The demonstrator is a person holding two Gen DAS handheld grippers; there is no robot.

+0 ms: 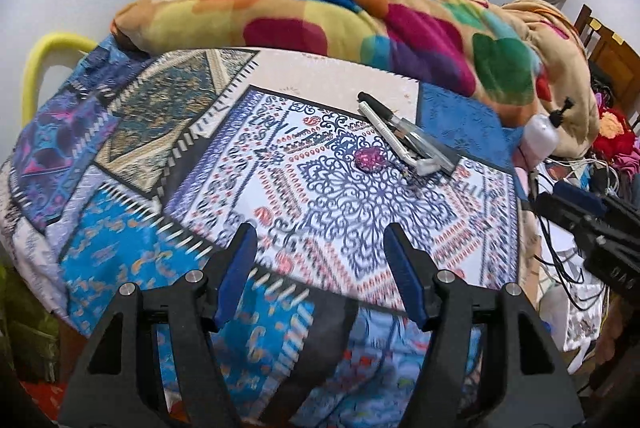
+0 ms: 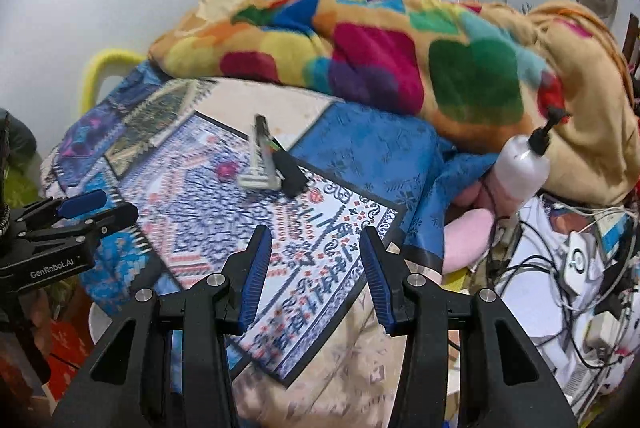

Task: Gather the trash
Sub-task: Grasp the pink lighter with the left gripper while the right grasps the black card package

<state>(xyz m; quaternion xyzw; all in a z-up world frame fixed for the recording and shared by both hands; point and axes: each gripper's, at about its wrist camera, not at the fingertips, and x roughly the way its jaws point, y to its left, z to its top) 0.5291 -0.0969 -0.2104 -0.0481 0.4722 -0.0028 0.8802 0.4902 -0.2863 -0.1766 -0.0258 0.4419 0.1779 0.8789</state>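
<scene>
The bed carried a patchwork cover, a crumpled blanket, pens, and a pink foil wrapper.

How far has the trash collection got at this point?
Nothing looks collected yet. Both the left tongs and right tongs are open and empty above the bedspread. The crumpled pink wrapper lies beside the razor and is not yet picked up.

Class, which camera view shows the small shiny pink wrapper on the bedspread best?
The left wrist view: the pink wrapper lies sharp and crinkled beside the pens. The right wrist view shows it only as a small blurred pink spot.
</scene>
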